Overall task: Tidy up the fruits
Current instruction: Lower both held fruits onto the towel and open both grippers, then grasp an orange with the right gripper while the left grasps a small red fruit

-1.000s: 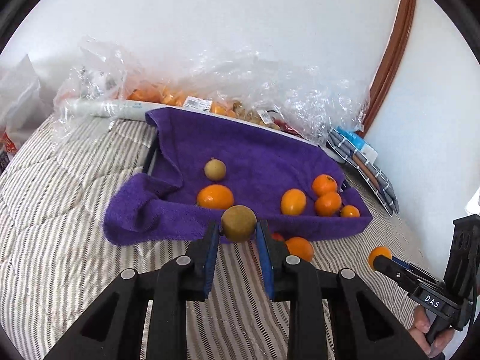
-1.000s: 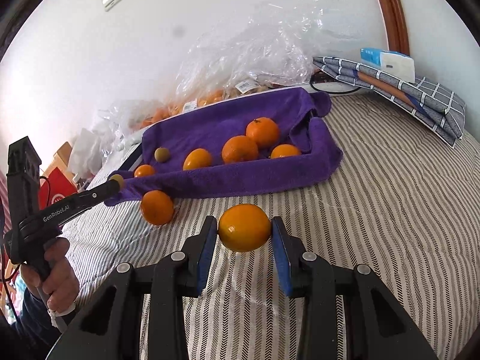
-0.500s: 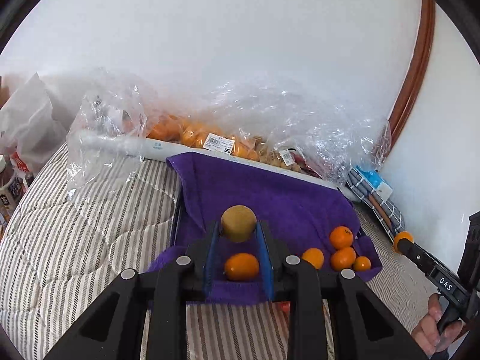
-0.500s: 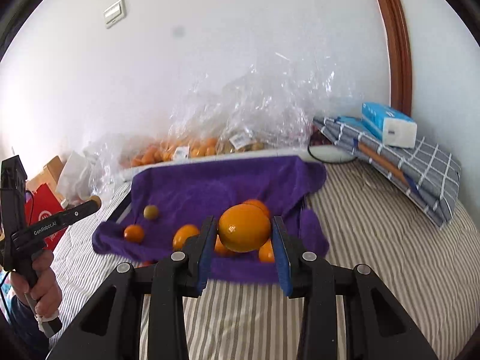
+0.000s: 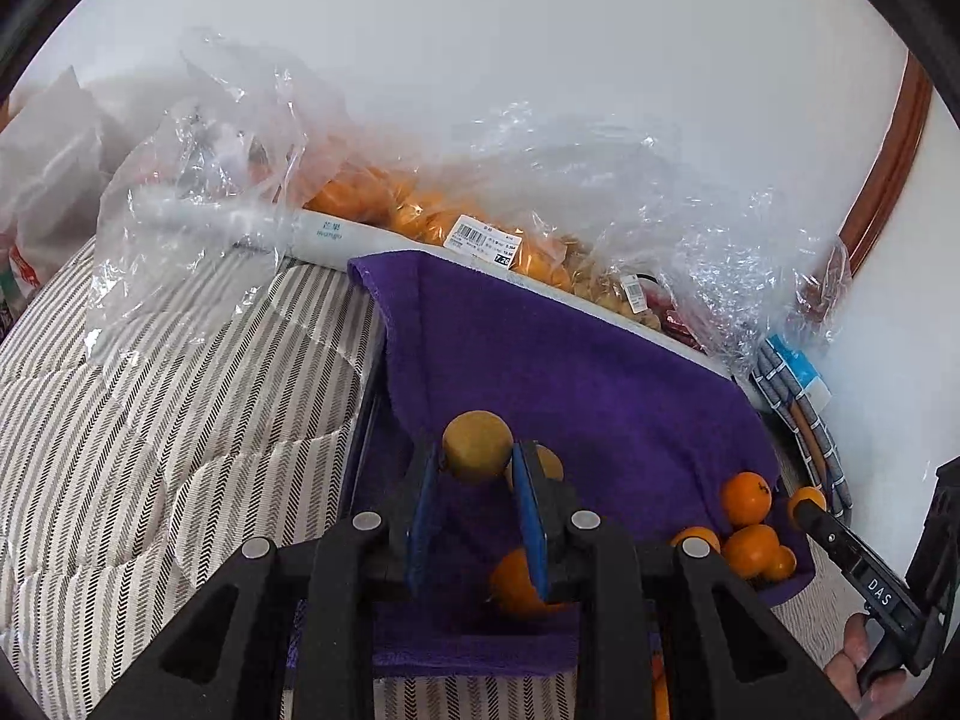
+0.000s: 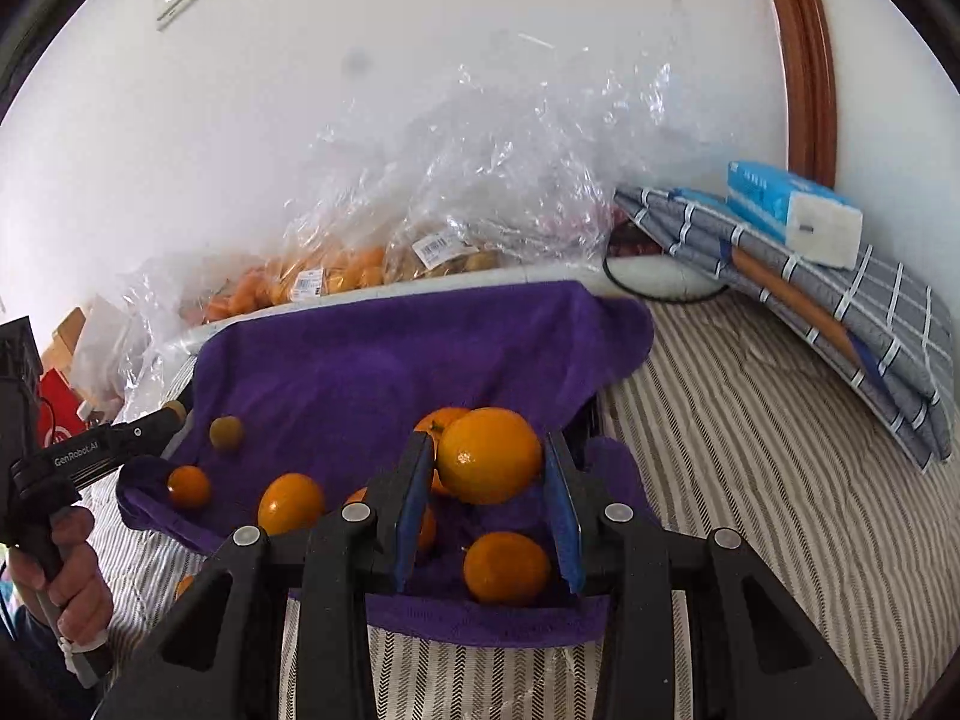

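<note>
While both tools hang over the near edge of the purple towel (image 6: 384, 372), we note each is loaded. Our left gripper (image 5: 477, 501) is clenched on a small brownish-green fruit (image 5: 477, 446), pinched between the blue pads at the fingertips. Our right gripper (image 6: 489, 507) is clamped on a large orange (image 6: 489, 455), held the same way.

Just below the right jaws, several loose oranges lie on the towel; one orange (image 6: 506, 567) lies directly under the tool, another (image 6: 291, 503) to its left. Farther left a small greenish fruit (image 6: 226, 432) rests apart from the oranges, near the left tool's tip. The towel drapes over some frame or tray; we cannot tell which.

Beyond the towel, clear plastic bags (image 6: 480, 180) of more fruit lean against the wall.

Judgement: we are in the carry-and-place step, both fruits over the towel and not yet set down. Next move calls for lowering each fruit beside its own kind, oranges at right, the brownish one by the greenish fruit, then easing the jaws apart low enough that nothing rolls off the edge.
</note>
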{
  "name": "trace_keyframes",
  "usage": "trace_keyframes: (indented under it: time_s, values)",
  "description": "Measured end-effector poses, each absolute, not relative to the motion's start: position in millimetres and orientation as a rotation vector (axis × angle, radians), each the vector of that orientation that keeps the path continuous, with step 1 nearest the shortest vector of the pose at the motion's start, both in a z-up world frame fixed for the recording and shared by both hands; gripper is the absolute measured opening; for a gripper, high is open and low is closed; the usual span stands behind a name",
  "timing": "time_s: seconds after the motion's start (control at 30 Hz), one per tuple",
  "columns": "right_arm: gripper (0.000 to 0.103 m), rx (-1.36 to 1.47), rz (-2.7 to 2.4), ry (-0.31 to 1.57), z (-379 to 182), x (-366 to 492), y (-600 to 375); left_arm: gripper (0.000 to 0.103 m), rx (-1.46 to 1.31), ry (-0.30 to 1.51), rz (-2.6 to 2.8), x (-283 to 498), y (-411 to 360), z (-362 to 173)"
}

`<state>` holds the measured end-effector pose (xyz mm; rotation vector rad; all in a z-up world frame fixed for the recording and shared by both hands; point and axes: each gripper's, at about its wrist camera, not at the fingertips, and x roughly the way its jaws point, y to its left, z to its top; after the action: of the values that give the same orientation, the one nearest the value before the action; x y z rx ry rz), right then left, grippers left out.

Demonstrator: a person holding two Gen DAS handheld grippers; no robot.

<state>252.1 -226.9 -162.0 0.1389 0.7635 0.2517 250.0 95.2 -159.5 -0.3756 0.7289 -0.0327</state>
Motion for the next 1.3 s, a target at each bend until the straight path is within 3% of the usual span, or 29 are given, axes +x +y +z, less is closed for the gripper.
trace_keyframes:
  time_s: [0.7, 0.87, 1.3]
  values:
    - [0.037, 0.145, 0.234, 0.805, -178, 255, -225, 0.025, -0.324, 0.749, -0.028, 258, 85, -167]
    - [0.047, 0.097, 0.203, 0.758, -171, 247, -222, 0.025, -0.329, 0.745, -0.034, 258, 86, -167]
    - [0.048, 0.143, 0.244, 0.755, -143, 187, -197, 0.045, -0.29, 0.699, -0.043, 246, 81, -158]
